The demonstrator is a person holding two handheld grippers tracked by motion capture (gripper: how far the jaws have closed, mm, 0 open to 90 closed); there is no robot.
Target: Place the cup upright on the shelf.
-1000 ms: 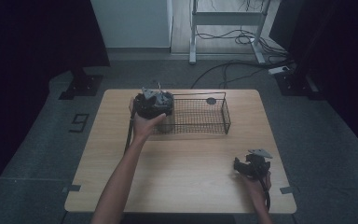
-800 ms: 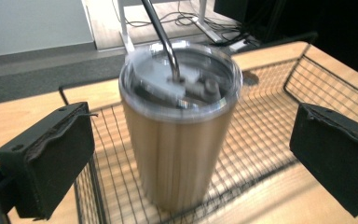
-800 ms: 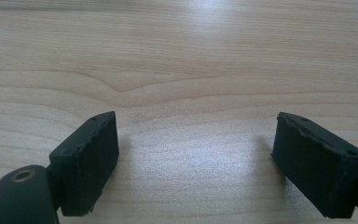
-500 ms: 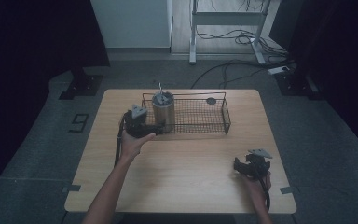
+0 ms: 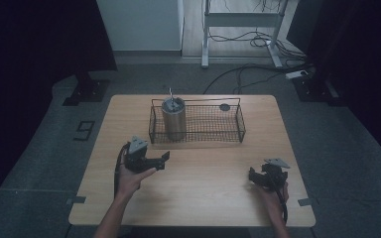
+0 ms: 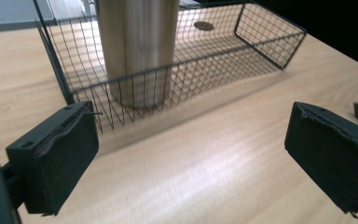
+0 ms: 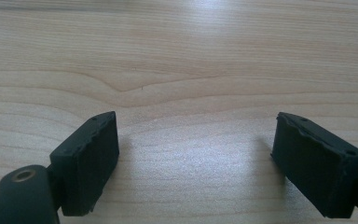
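— While we are scanning from the left edge, what is sitting there on the wooden table?

— A person's left hand is gripping the left gripper, which is hovering or resting near the table's left-front area; I cannot tell whether it is touching the wood. Its jaws are standing wide apart with nothing between them, and they are pointing toward the right, roughly along the basket's front side.

— What is lying beyond it?

— A black wire basket is sitting toward the far side of the table, a little apart from that gripper. A metal cylinder is standing upright inside the basket's left end, and a thin rod is sticking up from its top. In the left gripper view the cylinder is rising behind the basket's near wall, between and beyond the two open pads.

— Is anything else showing around the basket?

— A small dark round disc is showing at the far right part of the basket; whether it is lying inside it or on the table behind it, I cannot tell.

— What is happening at the right?

— The right hand is holding the right gripper near the table's front right corner, well apart from the basket. Its jaws are also spread open and empty, with bare wood grain lying between the pads in the right gripper view.
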